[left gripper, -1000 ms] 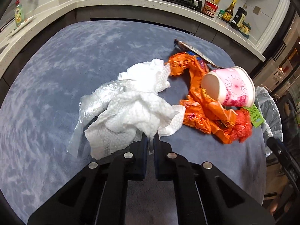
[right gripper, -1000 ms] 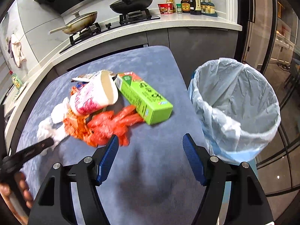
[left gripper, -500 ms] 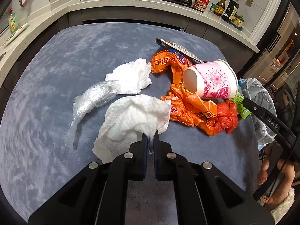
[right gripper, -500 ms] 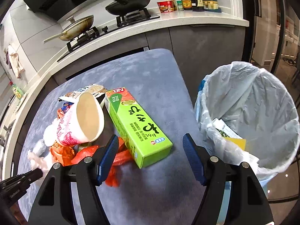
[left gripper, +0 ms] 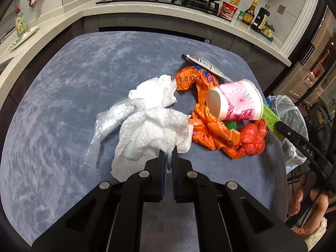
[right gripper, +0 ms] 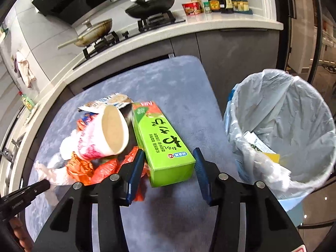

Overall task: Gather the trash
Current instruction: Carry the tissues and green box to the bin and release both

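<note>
My left gripper is shut on a corner of a crumpled white paper towel, lifted a little over the blue-grey table. My right gripper is closing its jaws around the near end of a green carton; both pads meet its sides. A pink paper cup lies tipped on orange wrappers and a red bag, left of the carton. A second tissue and clear plastic film lie by the towel.
A bin lined with a pale blue bag stands off the table's right edge and holds some trash. A silver snack wrapper lies behind the cup. Kitchen counter, stove, pans and bottles run along the back.
The left gripper has risen, pulling the paper towel apart from the other tissue. The right gripper has moved in over the green carton and its jaws have narrowed onto it.
</note>
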Motion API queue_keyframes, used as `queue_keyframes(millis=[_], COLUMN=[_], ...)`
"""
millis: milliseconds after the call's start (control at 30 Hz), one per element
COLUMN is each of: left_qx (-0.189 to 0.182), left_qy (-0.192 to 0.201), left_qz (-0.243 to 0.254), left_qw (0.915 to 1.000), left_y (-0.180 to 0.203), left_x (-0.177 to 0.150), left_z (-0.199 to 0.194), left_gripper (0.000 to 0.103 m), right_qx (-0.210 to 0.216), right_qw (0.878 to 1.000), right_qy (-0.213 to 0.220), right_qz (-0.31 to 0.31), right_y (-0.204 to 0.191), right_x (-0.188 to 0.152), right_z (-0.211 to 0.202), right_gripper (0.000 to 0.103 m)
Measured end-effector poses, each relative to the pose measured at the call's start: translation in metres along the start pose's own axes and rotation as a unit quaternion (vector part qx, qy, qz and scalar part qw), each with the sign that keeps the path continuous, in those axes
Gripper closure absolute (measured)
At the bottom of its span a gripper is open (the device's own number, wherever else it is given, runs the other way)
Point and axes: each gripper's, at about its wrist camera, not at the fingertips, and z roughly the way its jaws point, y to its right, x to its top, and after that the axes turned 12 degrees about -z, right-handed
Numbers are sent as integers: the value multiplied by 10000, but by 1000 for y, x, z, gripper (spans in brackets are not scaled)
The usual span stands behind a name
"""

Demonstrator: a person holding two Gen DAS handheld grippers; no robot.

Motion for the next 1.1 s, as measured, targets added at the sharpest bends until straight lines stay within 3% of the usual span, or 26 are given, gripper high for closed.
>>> queue_keyframes(millis=[367,600,1100], left_qx=[-456,-835,-1292], left_qy=[393,498,343], left_qz=[103,486,1360], left_qw=[9981,9941,9816], left_y=[17,59,173], left_x=[2,-2,-6], left_z=[-59,-84,-66], left_gripper=[98,98,98], right_qx=[-133,-234,-435], right_qw=[9982,9955,9906], right_qy=[564,876,1230], right_qz=[163,283,414], right_y=[3,19,59], right_x=[1,2,22], right_z=[-82,-121,-151], right_gripper=[59,60,64])
